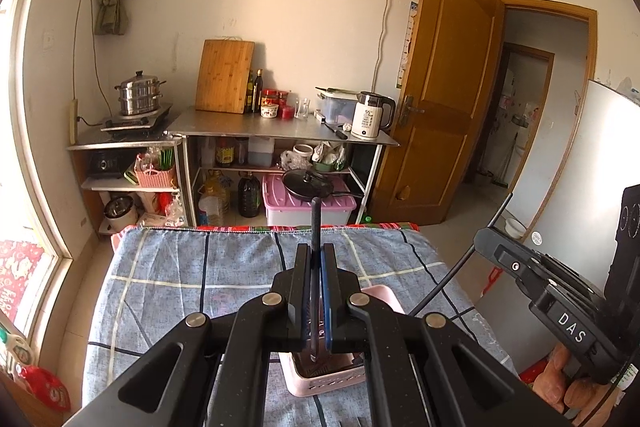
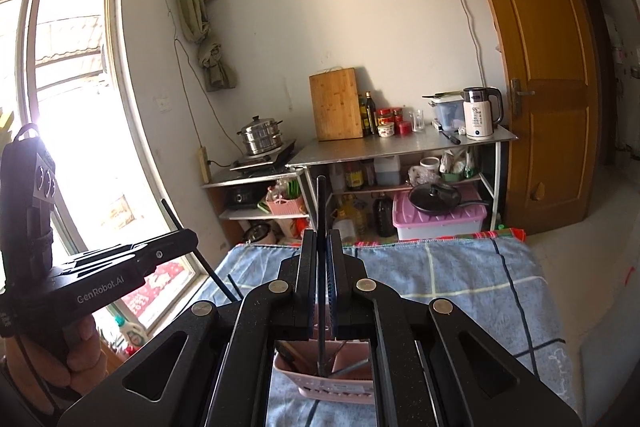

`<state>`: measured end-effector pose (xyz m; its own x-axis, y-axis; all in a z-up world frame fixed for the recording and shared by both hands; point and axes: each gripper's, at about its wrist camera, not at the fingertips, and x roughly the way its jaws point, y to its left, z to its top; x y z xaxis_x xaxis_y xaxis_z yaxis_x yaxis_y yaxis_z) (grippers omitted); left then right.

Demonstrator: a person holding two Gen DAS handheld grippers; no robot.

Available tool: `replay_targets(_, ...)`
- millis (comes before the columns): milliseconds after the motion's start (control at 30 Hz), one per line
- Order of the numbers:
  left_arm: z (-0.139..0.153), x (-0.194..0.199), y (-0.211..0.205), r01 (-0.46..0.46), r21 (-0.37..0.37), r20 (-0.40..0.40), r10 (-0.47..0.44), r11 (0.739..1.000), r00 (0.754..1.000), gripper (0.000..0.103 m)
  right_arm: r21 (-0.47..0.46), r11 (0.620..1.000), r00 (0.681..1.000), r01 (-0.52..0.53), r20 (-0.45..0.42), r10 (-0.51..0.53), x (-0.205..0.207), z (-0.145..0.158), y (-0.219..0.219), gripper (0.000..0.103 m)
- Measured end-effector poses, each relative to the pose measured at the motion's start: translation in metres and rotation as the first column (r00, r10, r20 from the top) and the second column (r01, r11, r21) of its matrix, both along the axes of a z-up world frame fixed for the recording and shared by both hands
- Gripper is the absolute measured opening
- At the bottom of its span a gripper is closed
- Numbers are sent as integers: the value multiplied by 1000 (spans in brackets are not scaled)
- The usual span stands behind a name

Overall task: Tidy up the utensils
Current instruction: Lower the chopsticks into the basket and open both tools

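Observation:
My left gripper (image 1: 316,251) is shut on a thin black chopstick (image 1: 315,223). The stick stands nearly upright, its lower end over a pink basket (image 1: 320,385) on the blue checked cloth. My right gripper (image 2: 321,237) is shut on a second black chopstick (image 2: 320,203), whose lower end reaches into the same pink basket (image 2: 340,385). Several other utensils lie in that basket. Each gripper also shows in the other's view: the right gripper (image 1: 486,237) at the right, the left gripper (image 2: 190,239) at the left, each with its stick slanting through the jaws.
A table under a blue plaid cloth (image 1: 192,267) fills the foreground. Beyond it stand metal shelves (image 1: 280,129) with a kettle (image 1: 370,115), a cutting board, bottles and a steamer pot (image 1: 139,94). A wooden door (image 1: 448,87) is open at the right, a window (image 2: 80,107) at the left.

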<state>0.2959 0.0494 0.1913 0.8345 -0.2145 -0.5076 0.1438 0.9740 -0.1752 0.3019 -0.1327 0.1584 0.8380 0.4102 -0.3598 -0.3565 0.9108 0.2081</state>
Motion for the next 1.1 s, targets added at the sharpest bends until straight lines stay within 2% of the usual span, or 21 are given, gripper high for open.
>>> replay_targets(333, -51, 22, 6, -6, -23, -87, 4, 1000, 996, 4, -27, 1000, 997, -2, -75, 0, 15, -41, 6, 5)
replay_targets(600, -77, 23, 5, -2, -23, -125, -1, 1000, 992, 4, -53, 998, 988, -37, -153, 29, 23, -66, 10, 5)
replay_targets(733, -77, 16, 6, -10, -12, -106, 8, 1000, 994, 5, -75, 996, 988, -40, -155, 28, 22, -67, 11, 7)
replay_targets(800, -74, 12, 8, -14, -11, -94, 12, 1000, 995, 7, -72, 997, 989, -36, -148, 25, 19, -64, 8, 12)
replay_targets(1100, -55, -24, 16, -32, -18, -15, 32, 999, 999, 16, -64, 998, 994, -19, -110, 11, -8, -49, -10, 12)
